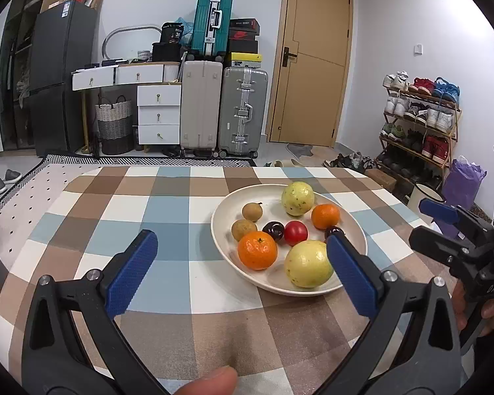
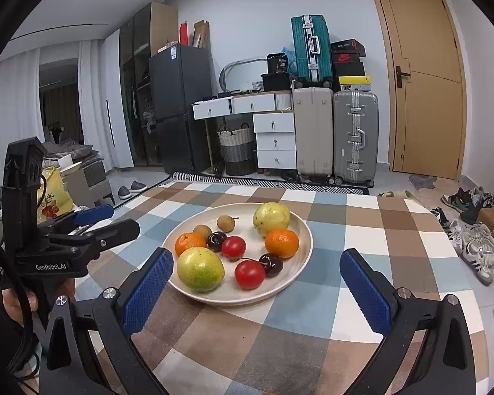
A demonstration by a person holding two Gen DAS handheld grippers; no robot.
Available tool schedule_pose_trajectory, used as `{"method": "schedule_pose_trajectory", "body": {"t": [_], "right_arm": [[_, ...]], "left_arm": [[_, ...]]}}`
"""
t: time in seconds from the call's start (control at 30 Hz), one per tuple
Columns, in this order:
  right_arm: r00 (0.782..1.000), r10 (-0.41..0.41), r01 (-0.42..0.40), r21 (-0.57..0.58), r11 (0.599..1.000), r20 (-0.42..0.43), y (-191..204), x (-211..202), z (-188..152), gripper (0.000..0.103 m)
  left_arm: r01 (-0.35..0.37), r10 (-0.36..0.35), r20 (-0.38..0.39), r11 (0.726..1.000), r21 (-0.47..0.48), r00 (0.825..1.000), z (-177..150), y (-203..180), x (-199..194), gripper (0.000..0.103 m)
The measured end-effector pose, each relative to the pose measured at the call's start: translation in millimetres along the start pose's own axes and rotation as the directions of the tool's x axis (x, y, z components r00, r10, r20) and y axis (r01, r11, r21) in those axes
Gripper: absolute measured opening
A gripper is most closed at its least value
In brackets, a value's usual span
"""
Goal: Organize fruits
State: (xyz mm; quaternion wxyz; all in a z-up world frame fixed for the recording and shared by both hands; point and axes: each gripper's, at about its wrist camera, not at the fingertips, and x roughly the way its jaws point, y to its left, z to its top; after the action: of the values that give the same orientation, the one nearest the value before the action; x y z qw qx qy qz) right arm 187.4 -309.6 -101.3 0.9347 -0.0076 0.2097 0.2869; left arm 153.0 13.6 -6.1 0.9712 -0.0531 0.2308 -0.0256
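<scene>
Left claw (image 1: 242, 256) and right claw (image 2: 257, 273) both gape wide (empty, touching nothing) above the plate (image 2: 304, 230).

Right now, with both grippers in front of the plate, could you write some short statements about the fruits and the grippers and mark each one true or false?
1. All the fruits lie on the round cream plate. True.
2. The left gripper is shut on an orange. False: it is open and holds nothing.
3. Two small red tomatoes lie on the plate. True; the right wrist view shows both.
4. The right gripper is open and empty. True.
5. The plate stands on a bare wooden table. False: it stands on a checked cloth of brown, blue and white squares.
6. Only one yellow-green guava is there. False: there are two, one near and one far.
</scene>
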Motion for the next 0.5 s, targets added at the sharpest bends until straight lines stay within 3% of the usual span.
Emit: {"method": "schedule_pose_trajectory", "body": {"t": [0.5], "right_arm": [[1.0, 0.013, -0.013, -0.009, 1.0, 0.002, -0.4, 1.1, -0.9, 0.103]], "left_arm": [[0.002, -0.002, 0.002, 1.0, 0.002, 1.0, 0.2, -0.8, -0.4, 0.102]]}}
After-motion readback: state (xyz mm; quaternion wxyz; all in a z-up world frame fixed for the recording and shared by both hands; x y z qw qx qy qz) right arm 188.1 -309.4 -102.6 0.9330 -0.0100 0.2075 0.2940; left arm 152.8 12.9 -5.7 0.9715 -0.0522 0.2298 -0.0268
